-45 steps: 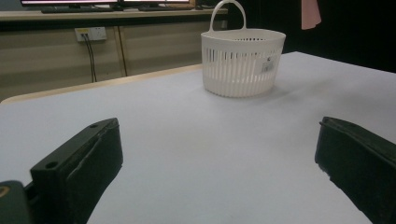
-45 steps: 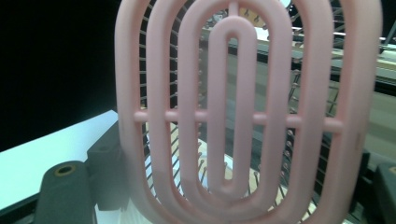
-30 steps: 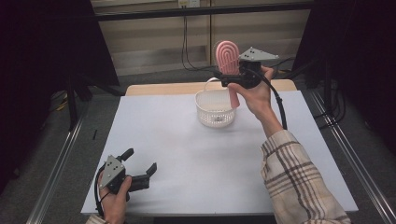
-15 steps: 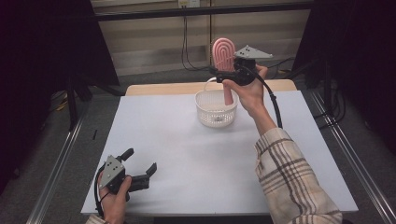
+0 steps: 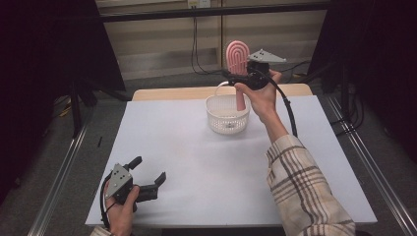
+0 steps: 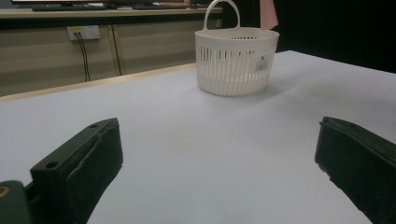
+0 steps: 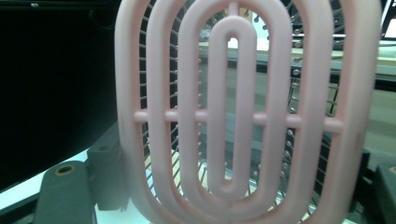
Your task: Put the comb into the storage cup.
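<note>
The lower handle of the pink plastic oval hairbrush [image 5: 237, 61] is hidden behind the right gripper [image 5: 239, 76] and the hand; the jaws are pinched shut on it, and it is held upright above the white slotted plastic basket [image 5: 227, 115] at the far edge of the white table [image 5: 196, 162]. The left gripper [image 5: 148, 177] is rested near the front edge, jaws spread wide on nothing, with open tabletop between it and the basket.

Lab test rig: white counter [image 5: 187, 147], black curtains [image 5: 44, 44] either side, wall outlet [image 6: 83, 32] with cables beyond the hand-held gripper [image 5: 147, 181].
</note>
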`<state>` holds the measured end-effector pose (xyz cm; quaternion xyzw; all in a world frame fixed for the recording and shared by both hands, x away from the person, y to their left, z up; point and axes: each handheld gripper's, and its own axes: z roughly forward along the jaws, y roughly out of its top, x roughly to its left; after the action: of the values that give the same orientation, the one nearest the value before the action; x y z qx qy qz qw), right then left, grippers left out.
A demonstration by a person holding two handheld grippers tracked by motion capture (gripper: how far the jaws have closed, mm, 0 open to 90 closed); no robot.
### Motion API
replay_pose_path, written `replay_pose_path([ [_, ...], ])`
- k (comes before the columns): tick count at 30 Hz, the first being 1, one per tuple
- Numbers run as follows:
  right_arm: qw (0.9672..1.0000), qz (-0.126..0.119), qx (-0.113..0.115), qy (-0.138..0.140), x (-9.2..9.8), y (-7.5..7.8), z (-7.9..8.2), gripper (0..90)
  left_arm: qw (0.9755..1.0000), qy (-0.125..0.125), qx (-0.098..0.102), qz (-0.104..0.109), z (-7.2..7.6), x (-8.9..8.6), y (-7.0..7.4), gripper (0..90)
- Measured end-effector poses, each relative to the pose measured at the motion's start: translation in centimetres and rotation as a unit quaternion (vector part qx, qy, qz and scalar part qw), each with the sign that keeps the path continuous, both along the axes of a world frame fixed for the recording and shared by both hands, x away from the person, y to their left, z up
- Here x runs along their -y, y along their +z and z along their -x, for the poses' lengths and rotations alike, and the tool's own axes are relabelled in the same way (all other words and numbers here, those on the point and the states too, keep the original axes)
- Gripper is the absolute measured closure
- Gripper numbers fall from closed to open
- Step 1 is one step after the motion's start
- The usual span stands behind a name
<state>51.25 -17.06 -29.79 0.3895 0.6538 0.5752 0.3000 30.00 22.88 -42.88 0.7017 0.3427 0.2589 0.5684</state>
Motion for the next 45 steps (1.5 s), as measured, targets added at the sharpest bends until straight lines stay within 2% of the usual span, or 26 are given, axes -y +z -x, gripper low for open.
replay_pose_path([
  [5, 1.0, 0.001, -0.004, -0.009, -0.1, -0.5, -0.4, 21.6, 1.0, 0.001, 0.002, -0.005, 0.0, -0.1, 0.0, 1.1],
  [14, 0.9998, 0.01, -0.011, -0.009, -0.1, -1.7, -0.7, 21.6, 1.0, 0.002, 0.004, -0.001, 0.0, -0.1, 0.0, 1.1],
  [35, 0.9997, 0.001, -0.018, -0.018, 1.0, -3.3, -0.4, 21.5, 1.0, 0.004, 0.007, -0.003, 0.0, -0.1, 0.1, 1.1],
  [45, 0.9993, -0.008, -0.032, -0.019, 1.2, -4.4, -0.1, 21.4, 1.0, 0.003, 0.006, -0.002, 0.0, -0.1, 0.1, 1.1],
])
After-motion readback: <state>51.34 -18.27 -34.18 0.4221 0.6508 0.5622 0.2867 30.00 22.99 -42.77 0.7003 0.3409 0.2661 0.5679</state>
